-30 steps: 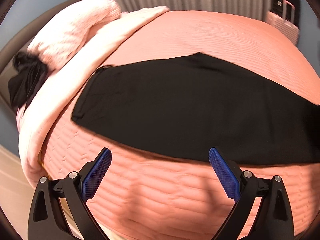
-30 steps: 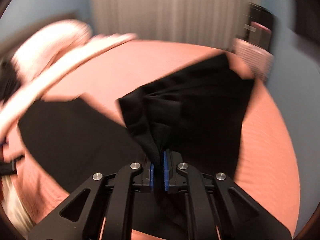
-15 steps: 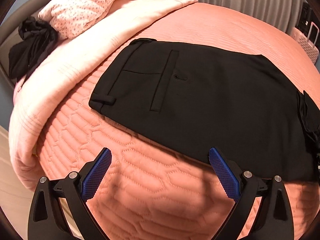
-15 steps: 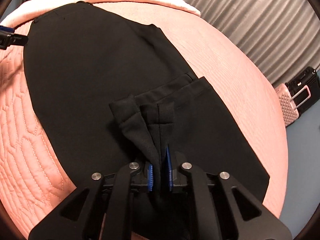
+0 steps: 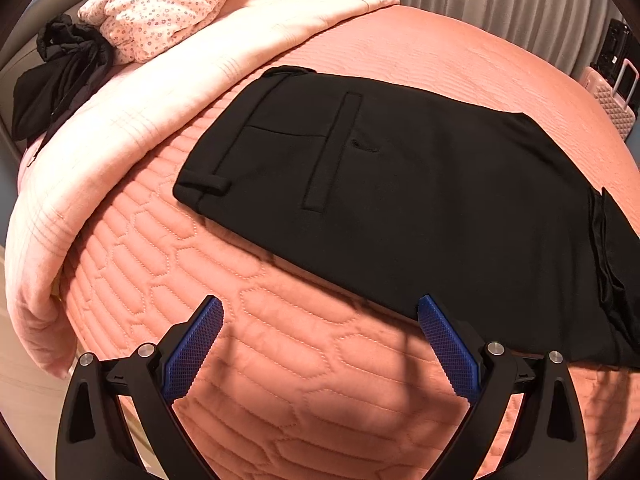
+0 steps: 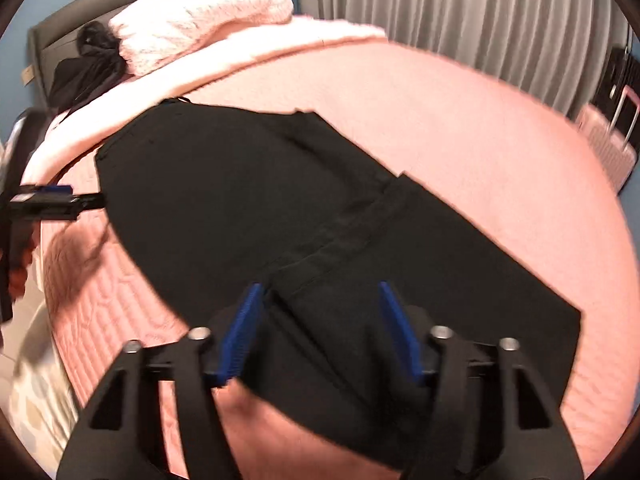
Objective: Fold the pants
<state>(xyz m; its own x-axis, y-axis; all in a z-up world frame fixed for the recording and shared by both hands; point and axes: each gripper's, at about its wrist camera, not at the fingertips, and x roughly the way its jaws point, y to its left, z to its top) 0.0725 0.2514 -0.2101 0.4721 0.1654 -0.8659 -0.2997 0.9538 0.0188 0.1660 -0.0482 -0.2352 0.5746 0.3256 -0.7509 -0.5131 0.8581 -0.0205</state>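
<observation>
Black pants (image 5: pixel 400 184) lie flat on the salmon quilted bed (image 5: pixel 304 360), waistband and back pocket to the left. The leg ends are folded back over the middle, and their hems (image 6: pixel 340 240) lie on top of the pants (image 6: pixel 224 208). My left gripper (image 5: pixel 320 312) stands open above the quilt, just in front of the pants' near edge, with nothing between its fingers. My right gripper (image 6: pixel 320 296) hovers over the folded leg ends. Its jaws are opening and the pads are off the cloth. The left gripper (image 6: pixel 56 200) shows at the left edge of the right wrist view, near the waistband.
A pale pink blanket (image 5: pixel 120 128) is rolled along the head of the bed, with a dotted pillow (image 5: pixel 180 4) and a dark garment (image 5: pixel 60 76) on it. A pink suitcase (image 6: pixel 608 148) stands beside grey curtains (image 6: pixel 460 8) at the far right.
My right gripper carried the leg ends over onto the pants, then let go and drew back. My left gripper moved in toward the waistband, then held still, open throughout.
</observation>
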